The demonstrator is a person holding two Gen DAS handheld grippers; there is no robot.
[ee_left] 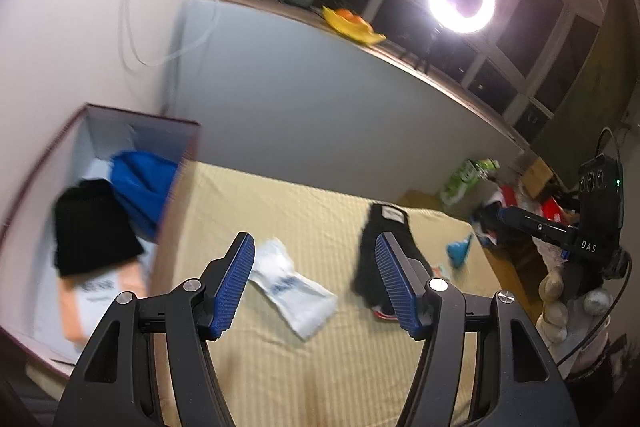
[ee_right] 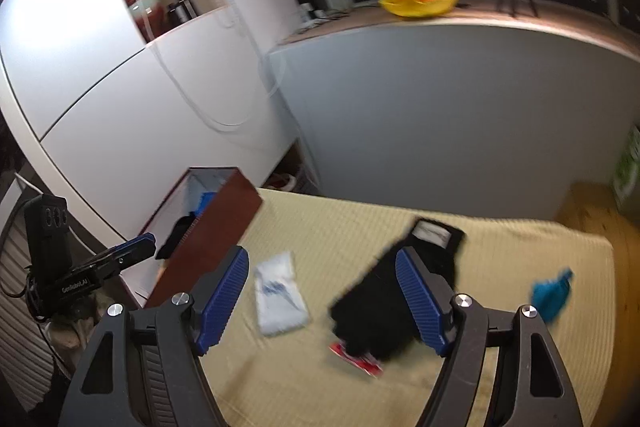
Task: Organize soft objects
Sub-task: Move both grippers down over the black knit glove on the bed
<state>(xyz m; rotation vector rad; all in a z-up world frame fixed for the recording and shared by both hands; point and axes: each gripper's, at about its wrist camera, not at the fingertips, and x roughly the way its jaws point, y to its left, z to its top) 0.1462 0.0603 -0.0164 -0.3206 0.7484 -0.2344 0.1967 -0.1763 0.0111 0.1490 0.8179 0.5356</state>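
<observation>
A: How are the 2 tools set?

B: The left gripper [ee_left: 316,283] is seen with its jaws spread wide and nothing between them. The right gripper [ee_right: 322,301] is likewise spread and empty. Ribbed blue pads [ee_left: 234,283] are fitted on the fingers.

A: Where are the soft things found?

B: On the ribbed yellow cloth [ee_left: 320,367]. A white folded piece [ee_left: 292,287] lies just ahead of the left gripper, between its fingers in that view. A black garment [ee_right: 396,291] with a pale label lies ahead of the right gripper, partly behind its right finger, over something red [ee_right: 356,357]. A small blue piece [ee_right: 550,295] lies further right. To the left of both tools, an open box [ee_right: 212,227] with dark red walls already holds black and blue fabric [ee_left: 140,187].

A: How is the black garment expected to handle?

B: It is judged light, limp and not fragile; sagging is expected once lifted. A pinch at a bunched fold near the middle is advised, so that trailing ends are kept short.
</observation>
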